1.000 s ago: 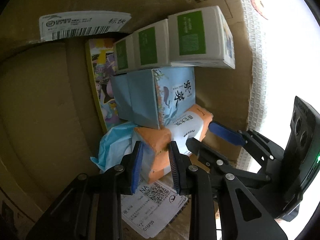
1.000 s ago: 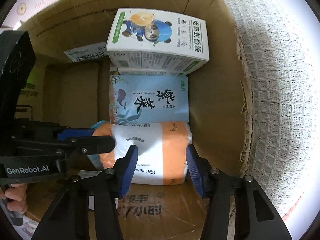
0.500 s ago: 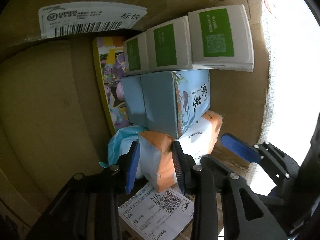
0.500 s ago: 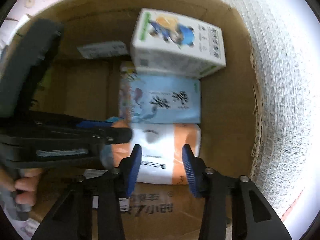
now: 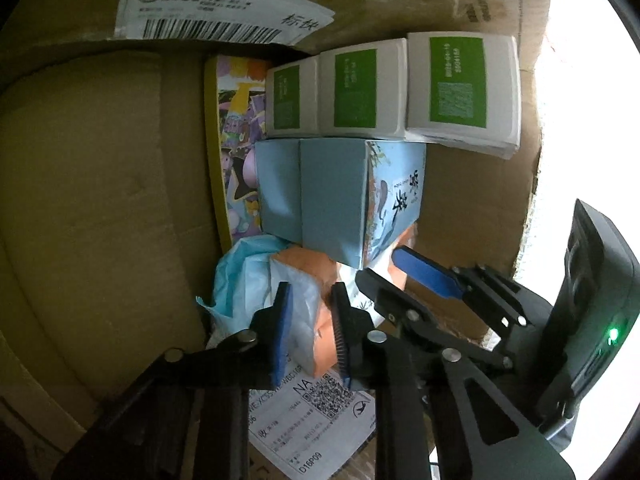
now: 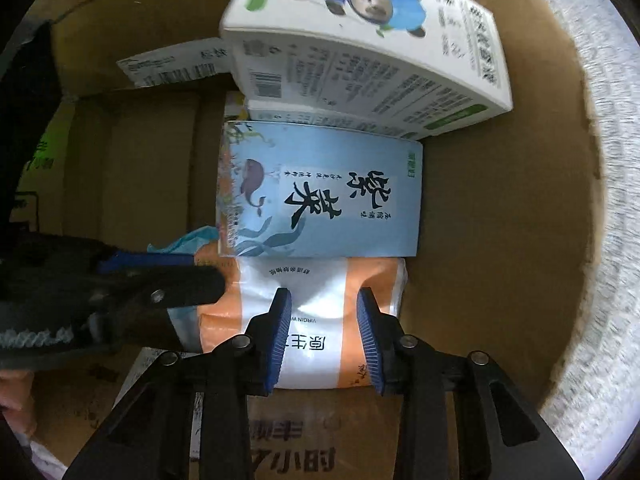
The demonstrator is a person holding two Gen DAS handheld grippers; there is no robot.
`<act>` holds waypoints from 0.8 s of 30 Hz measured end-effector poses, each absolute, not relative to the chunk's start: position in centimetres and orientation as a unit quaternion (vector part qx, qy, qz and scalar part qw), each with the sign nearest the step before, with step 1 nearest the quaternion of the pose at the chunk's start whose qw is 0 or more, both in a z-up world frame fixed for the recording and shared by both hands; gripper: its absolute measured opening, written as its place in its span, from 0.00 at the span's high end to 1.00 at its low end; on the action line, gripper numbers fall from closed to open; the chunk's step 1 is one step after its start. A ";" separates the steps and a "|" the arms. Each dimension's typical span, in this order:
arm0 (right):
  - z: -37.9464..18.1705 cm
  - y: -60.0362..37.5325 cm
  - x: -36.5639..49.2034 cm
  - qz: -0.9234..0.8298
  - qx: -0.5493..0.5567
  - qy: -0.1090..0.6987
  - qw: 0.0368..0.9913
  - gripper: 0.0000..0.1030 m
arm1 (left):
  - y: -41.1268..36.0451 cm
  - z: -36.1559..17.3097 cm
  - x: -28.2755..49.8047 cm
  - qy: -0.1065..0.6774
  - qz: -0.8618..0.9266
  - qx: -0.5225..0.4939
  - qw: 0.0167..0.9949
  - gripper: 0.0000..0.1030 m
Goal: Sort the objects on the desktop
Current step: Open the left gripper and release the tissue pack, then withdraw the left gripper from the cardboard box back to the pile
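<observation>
- Orange-white tissue pack (image 6: 320, 300) is lying inside cardboard box (image 6: 500, 240), touching blue carton (image 6: 320, 192).
- Your left tongs (image 5: 310, 332) are pinching its end.
- Your right tongs (image 6: 324, 336) are straddling its middle, fingers apart.

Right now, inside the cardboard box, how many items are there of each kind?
White boxes with green labels: 3
Blue boxes: 2
Orange tissue pack: 1
Light blue packet: 1
Colourful flat booklet: 1
Total: 8
</observation>
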State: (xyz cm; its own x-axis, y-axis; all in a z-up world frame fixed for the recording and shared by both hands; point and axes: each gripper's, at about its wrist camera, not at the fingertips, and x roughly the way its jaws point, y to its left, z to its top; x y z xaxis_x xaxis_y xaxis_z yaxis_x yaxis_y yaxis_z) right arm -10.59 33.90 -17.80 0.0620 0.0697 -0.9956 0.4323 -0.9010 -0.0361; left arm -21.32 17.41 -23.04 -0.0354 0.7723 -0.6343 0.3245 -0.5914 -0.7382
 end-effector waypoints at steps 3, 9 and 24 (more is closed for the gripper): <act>-17.8 33.9 -10.8 -0.663 0.715 0.180 0.131 0.70 | 17.3 -23.3 -21.6 -0.417 0.584 -0.669 0.191 0.81; -17.0 34.4 -11.2 -0.670 0.714 0.173 0.109 0.69 | 17.3 -23.6 -22.6 -0.432 0.565 -0.672 0.205 0.81; -9.2 33.1 -7.7 -0.765 0.614 0.192 0.036 0.45 | 14.5 -16.0 -23.9 -0.424 0.614 -0.617 0.250 0.52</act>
State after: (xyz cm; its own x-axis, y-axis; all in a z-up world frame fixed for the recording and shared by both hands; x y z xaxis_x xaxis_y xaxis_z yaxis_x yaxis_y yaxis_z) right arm -7.69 33.13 -9.21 -0.2425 0.1803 -0.9532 0.2911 -0.9238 -0.2488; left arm -23.93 14.48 -15.98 -0.1136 0.8307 -0.5450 0.2157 -0.5148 -0.8297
